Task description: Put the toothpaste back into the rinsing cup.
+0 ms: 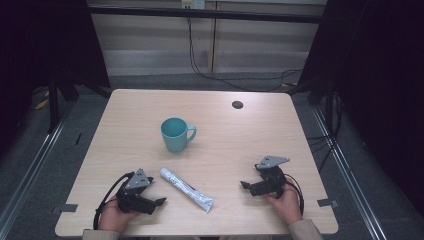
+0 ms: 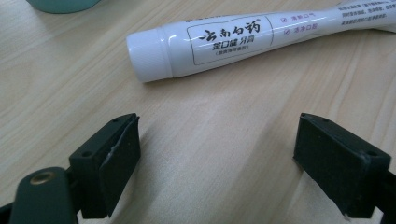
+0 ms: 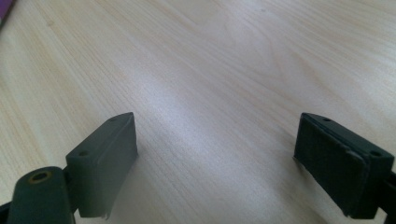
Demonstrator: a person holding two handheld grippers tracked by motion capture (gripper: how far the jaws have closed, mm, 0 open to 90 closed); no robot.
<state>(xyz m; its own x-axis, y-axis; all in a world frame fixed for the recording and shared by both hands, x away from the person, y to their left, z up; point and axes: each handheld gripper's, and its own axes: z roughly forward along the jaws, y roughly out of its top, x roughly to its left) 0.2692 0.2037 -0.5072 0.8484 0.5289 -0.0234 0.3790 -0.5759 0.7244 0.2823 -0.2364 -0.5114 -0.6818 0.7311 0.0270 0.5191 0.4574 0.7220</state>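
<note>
A white toothpaste tube (image 1: 186,189) lies slanted on the wooden table (image 1: 235,135), cap toward the upper left. A teal mug (image 1: 175,134) stands upright beyond it, handle to the right. My left gripper (image 1: 161,201) rests near the front left edge, jaws pointing right at the tube. In the left gripper view the tube (image 2: 243,37) lies just past the open left gripper (image 2: 217,158), with bare wood between the jaws. My right gripper (image 1: 244,185) rests at the front right, pointing left. In the right gripper view the right gripper (image 3: 215,161) is open over bare wood.
A dark round grommet hole (image 1: 237,104) sits near the table's far right. Black cables hang behind the table. A person's hands hold both grippers at the near edge. The mug's base (image 2: 63,4) shows at the top left of the left gripper view.
</note>
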